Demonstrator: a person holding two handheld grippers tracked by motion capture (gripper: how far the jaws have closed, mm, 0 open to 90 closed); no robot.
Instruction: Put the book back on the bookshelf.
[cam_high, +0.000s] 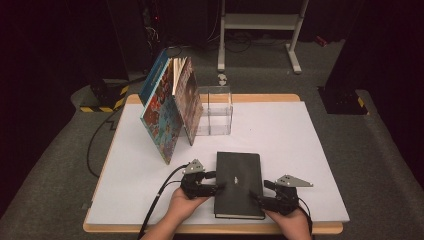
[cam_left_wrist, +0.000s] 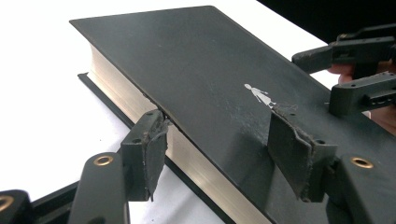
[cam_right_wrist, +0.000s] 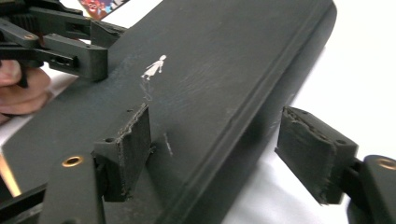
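Two risks stand out: the thick black hardcover book (cam_high: 239, 184) lying flat at the desk's (cam_high: 320, 150) near edge could slip, since left hand-held gripper (cam_high: 216, 181) and right hand-held gripper (cam_high: 260, 192) straddle its long edges with jaws spread, not pinching.

The black book (cam_high: 239, 184) is thick and hardbound, with a dull dark cover that carries a small white figure near its middle. It lies flat and closed on the white surface (cam_high: 310, 150), front cover up, close to the near edge of the surface. Its long sides run away from that edge. The pale page block shows on its left side, where the cover stands a little lifted above the pages, and the rounded spine is on its right.
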